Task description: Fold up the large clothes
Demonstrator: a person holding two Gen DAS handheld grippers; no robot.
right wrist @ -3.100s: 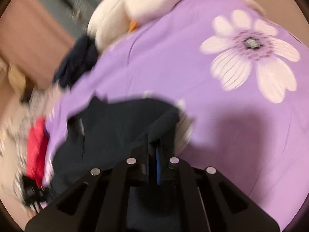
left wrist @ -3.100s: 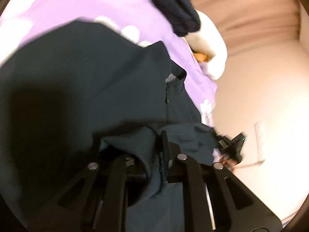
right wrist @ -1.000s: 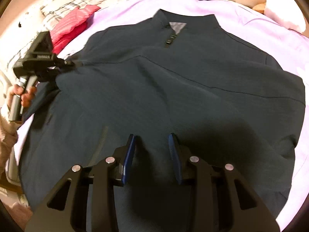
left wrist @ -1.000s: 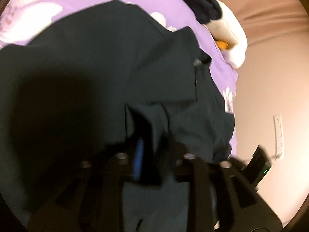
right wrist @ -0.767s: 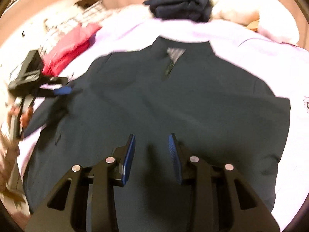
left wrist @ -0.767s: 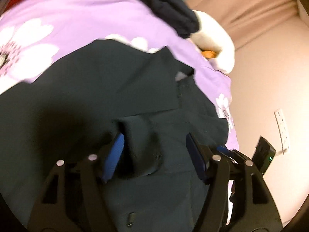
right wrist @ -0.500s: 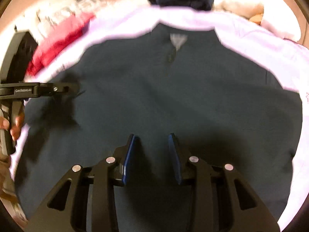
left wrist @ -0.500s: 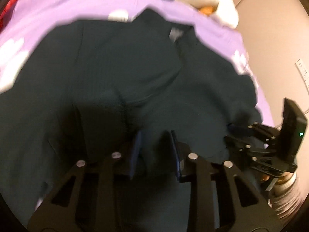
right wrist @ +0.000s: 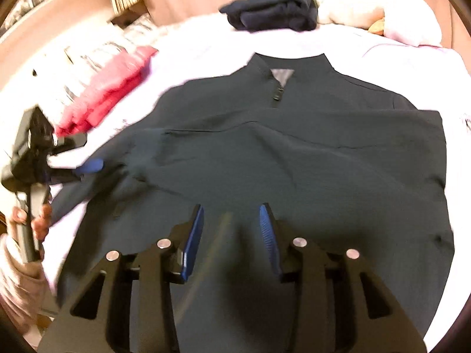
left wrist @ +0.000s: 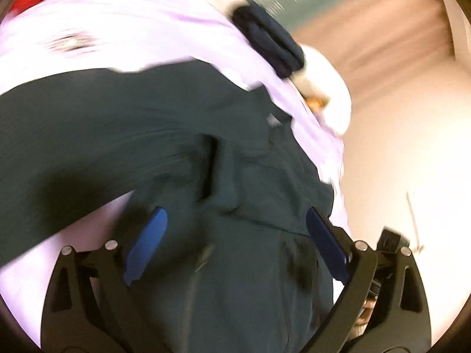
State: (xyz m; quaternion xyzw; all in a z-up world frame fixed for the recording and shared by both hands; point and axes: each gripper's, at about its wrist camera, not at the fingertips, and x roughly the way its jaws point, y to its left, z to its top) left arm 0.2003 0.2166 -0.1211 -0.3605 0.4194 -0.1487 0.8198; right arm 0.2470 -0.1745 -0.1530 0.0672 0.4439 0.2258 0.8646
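- The dark green jacket (right wrist: 294, 158) lies spread front-up on the purple bedsheet (right wrist: 206, 50), collar toward the white pillow (right wrist: 374, 11).
- Left tool (left wrist: 235, 235): blue pads spread wide over a jacket sleeve, gripping nothing.
- Right tool (right wrist: 231, 235): narrower gap, empty, above the jacket's lower part.
- Folded navy clothes (right wrist: 273, 10) sit beyond the collar; a red garment (right wrist: 109, 88) lies left of the jacket.
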